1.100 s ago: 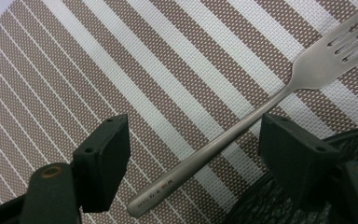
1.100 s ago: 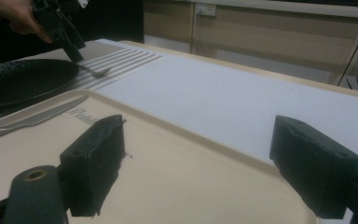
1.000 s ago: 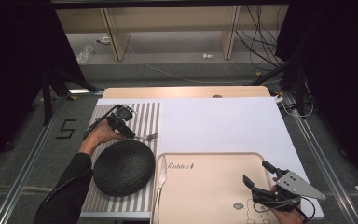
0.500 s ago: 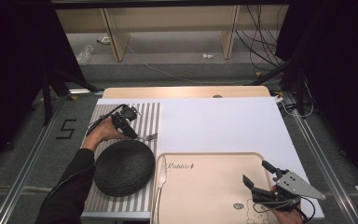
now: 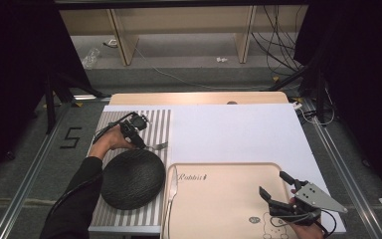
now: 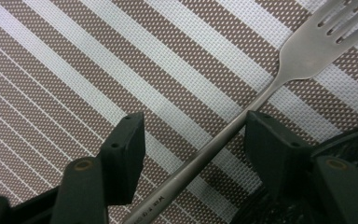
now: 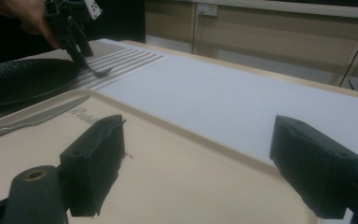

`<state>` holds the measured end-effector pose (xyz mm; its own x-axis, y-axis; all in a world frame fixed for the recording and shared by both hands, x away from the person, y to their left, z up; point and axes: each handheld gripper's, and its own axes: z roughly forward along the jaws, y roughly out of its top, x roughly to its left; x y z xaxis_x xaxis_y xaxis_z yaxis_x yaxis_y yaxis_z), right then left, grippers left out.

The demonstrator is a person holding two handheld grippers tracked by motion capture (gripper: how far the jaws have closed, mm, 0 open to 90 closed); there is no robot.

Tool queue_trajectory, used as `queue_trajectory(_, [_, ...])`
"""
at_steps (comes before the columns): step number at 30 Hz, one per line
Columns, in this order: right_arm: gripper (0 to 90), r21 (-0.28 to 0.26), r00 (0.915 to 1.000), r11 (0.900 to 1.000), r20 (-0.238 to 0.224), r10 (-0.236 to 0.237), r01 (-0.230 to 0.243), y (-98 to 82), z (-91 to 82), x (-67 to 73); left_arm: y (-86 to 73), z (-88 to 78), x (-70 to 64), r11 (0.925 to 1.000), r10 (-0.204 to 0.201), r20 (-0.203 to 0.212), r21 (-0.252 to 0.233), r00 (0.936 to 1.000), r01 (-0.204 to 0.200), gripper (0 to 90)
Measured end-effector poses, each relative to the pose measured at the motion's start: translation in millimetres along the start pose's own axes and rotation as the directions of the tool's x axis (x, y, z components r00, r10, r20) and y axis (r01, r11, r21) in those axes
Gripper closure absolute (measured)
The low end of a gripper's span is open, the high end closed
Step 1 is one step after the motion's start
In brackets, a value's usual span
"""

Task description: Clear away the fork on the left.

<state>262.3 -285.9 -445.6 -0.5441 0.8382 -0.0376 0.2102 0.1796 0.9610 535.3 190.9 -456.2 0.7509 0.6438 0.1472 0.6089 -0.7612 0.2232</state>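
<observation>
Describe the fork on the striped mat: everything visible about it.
The fork looks like plain matte metal with a slim handle bearing small engraved lettering and four tines. It lies flat on the striped placemat, just beyond the black plate, tines toward the white sheet. The left gripper straddles its handle; the jaws have just been closing, one pad against the handle, the other still apart.

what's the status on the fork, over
Left gripper open, fingers closing around the fork handle, not yet pinching. Right gripper open, idle over the tray. Fork flat on the striped mat, plate close beside.
</observation>
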Motion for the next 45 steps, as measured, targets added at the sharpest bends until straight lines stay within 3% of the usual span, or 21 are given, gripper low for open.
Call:
queue_trajectory(7, [18.6,0.004,1.0,1.0,-0.005,0.005,-0.005,0.1,1.2,0.3,0.6,1.5,1.9,0.9999,0.012,0.035,-0.013,0.9993,-0.011,40.1])
queue_trajectory(11, [18.7,0.003,1.0,1.0,-0.004,0.003,-0.003,0.2,1.4,0.0,3.5,5.3,-0.7,0.999,0.044,0.021,0.005,0.9988,-0.044,42.7])
queue_trajectory(15, [18.7,0.005,1.0,1.0,-0.002,0.001,-0.001,0.4,0.5,-0.2,3.6,5.0,-0.4,0.9988,0.048,0.033,0.006,0.9983,-0.048,44.1])
queue_trajectory(19, [18.6,0.002,1.0,1.0,-0.001,0.005,-0.005,0.0,0.4,-0.9,2.3,4.7,1.2,0.9992,0.039,0.057,0.004,0.9976,-0.039,48.7])
queue_trajectory(35, [18.7,0.006,1.0,1.0,-0.003,0.001,-0.001,0.1,0.3,-0.1,2.6,3.7,1.3,0.9977,0.051,0.088,0.038,0.9948,-0.055,63.2])
queue_trajectory(45, [18.9,0.003,1.0,1.0,-0.003,0.0,0.0,0.0,0.4,0.2,3.6,3.8,1.8,0.9982,0.029,0.124,0.048,0.9919,-0.035,72.4])
